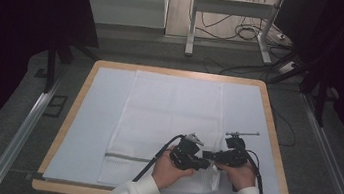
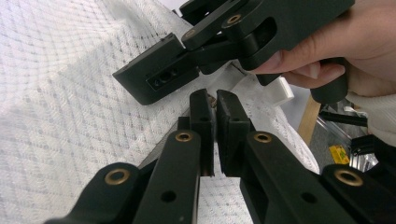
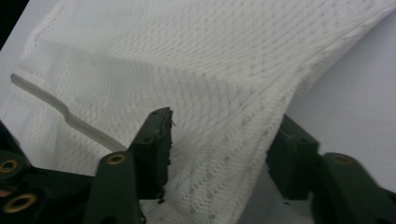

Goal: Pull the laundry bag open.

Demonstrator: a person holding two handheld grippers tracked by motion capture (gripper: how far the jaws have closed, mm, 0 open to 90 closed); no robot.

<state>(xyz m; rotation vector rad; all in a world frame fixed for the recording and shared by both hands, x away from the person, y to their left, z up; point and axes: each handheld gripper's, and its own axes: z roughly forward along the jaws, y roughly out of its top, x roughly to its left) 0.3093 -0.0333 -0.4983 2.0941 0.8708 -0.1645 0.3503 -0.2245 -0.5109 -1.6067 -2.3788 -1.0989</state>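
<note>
White towel (image 1: 169, 122) lies lengthwise down the middle of the pale blue mat (image 1: 94, 117), which covers the wooden table (image 1: 73, 114); the towel's far edge is near the mat's far edge, its near end by the mat's near edge, where both hands work. A grey stripe (image 1: 126, 157) crosses the towel close to that near end. Left gripper (image 2: 211, 109) is clenched: jaws almost together, pinching a raised fold of towel at the tips, near the towel's near right corner. Left hand (image 1: 166, 169) sits over the towel's near end, cable trailing back toward the mat's near edge. Right gripper (image 3: 219, 140) is just beside the left one, at the towel's right edge; its jaws stand apart on either side of a lifted ridge of towel. The left jaw is at the cloth, the right jaw clear of it, so cloth is between them but not gripped. Right hand (image 1: 240, 175) rests at the towel's near right corner. In the high view that corner looks bunched and lifted off the mat; the rest of the towel lies flat.
</note>
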